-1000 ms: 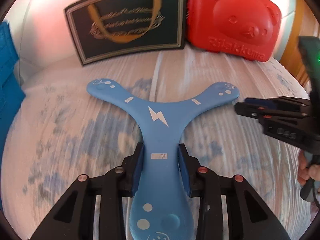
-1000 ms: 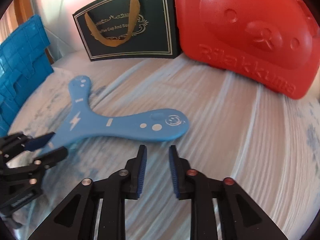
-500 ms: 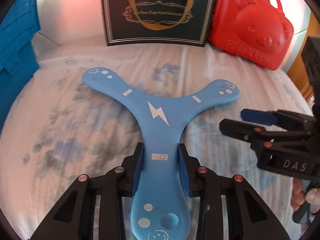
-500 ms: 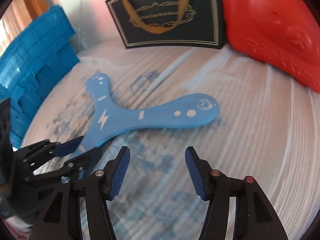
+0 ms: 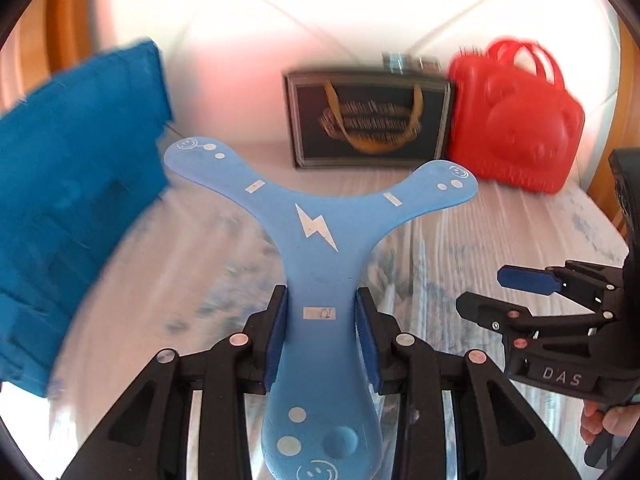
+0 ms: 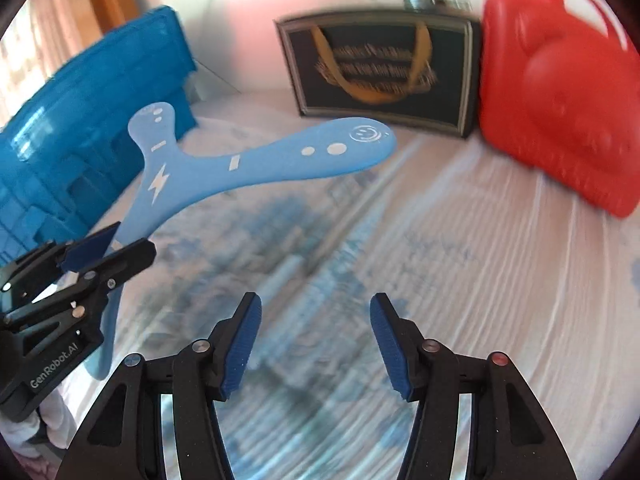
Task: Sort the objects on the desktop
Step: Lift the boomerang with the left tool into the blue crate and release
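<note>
The left tool (image 5: pixel 320 336) clamps one arm of the light-blue three-armed foam boomerang (image 5: pixel 316 240), lifted clear of the bed (image 6: pixel 460 264), probably bound for the blue plastic crate (image 6: pixel 80 152); the right tool (image 6: pixel 316 344) hangs open, empty.

The surface is a bed (image 6: pixel 460 280) covered with a white sheet that has faded blue marks and fine ridges. On it, at about 12 o'clock in the left wrist view, a dark gift bag (image 5: pixel 370 120) with a gold handle stands upright, and just beside it at 1 o'clock a red bear-shaped case (image 5: pixel 516 124) stands too; the two seem to touch. At 9 o'clock a blue crate (image 5: pixel 76 184) is at the left edge of the bed, but its bottom is blurred.
</note>
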`<control>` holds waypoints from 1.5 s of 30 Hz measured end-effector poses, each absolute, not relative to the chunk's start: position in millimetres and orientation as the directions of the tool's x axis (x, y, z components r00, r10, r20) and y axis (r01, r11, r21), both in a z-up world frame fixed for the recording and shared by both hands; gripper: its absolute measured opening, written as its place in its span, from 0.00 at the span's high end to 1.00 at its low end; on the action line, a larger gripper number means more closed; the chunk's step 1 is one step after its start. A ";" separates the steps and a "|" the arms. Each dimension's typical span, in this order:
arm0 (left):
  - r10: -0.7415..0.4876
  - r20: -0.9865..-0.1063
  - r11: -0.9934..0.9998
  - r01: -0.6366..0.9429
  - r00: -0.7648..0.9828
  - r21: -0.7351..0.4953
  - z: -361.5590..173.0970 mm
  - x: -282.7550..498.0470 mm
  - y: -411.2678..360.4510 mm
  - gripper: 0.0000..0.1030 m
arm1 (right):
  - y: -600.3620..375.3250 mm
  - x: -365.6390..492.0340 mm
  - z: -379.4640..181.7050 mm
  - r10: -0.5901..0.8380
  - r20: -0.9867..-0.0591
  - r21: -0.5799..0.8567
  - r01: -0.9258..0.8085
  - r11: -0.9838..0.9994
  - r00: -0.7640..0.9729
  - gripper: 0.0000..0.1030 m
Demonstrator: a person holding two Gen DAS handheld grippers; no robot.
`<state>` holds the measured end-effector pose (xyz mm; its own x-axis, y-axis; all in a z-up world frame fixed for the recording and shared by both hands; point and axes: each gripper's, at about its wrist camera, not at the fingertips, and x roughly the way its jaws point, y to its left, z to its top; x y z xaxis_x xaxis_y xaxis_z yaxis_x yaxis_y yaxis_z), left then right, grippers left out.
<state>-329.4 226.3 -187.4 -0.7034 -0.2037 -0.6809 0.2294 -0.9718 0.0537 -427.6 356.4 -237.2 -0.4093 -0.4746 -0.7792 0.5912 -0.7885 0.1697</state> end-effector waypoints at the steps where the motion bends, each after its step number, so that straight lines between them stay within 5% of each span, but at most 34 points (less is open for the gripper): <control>1: -0.227 -0.669 -0.966 0.251 -0.708 0.063 -175.3 -320.3 223.4 0.68 | 354.0 -418.4 -221.9 -0.490 -0.764 0.165 0.607 -0.777 -0.419 0.45; 14: -0.428 -0.472 -0.890 0.449 -0.771 0.073 -31.7 -186.6 142.2 0.68 | 250.5 -296.5 -48.0 -0.649 -0.561 0.044 0.765 -0.643 -0.514 0.45; 18: -0.465 -0.410 -0.873 0.483 -0.784 0.066 5.1 -153.9 81.6 0.68 | 195.3 -256.6 -10.8 -0.674 -0.498 0.007 0.774 -0.633 -0.546 0.22; 22: -0.479 -0.370 -0.870 0.488 -0.796 0.076 31.3 -127.8 8.2 0.68 | 134.0 -226.5 16.2 -0.686 -0.441 -0.003 0.765 -0.644 -0.579 0.16; 35: -0.466 -0.482 -0.863 0.500 -0.742 0.064 34.7 -132.5 -188.6 0.67 | -73.6 -197.8 37.8 -0.629 -0.463 -0.017 0.715 -0.699 -0.625 0.11; 40: -0.450 -0.500 -0.864 0.503 -0.740 0.032 26.9 -130.8 -215.1 0.51 | -105.9 -205.1 27.5 -0.587 -0.498 -0.038 0.692 -0.721 -0.638 0.11; 45: -0.436 -0.483 -0.874 0.486 -0.760 0.023 29.2 -120.2 -215.7 0.43 | -113.1 -206.1 27.2 -0.557 -0.507 -0.049 0.667 -0.743 -0.658 0.00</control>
<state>-120.2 -215.7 29.2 -0.7598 -0.4356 -0.4827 0.4861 -0.8736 0.0231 -206.1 -113.1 27.2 -0.6581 -0.5569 -0.5067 0.6670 -0.7435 -0.0491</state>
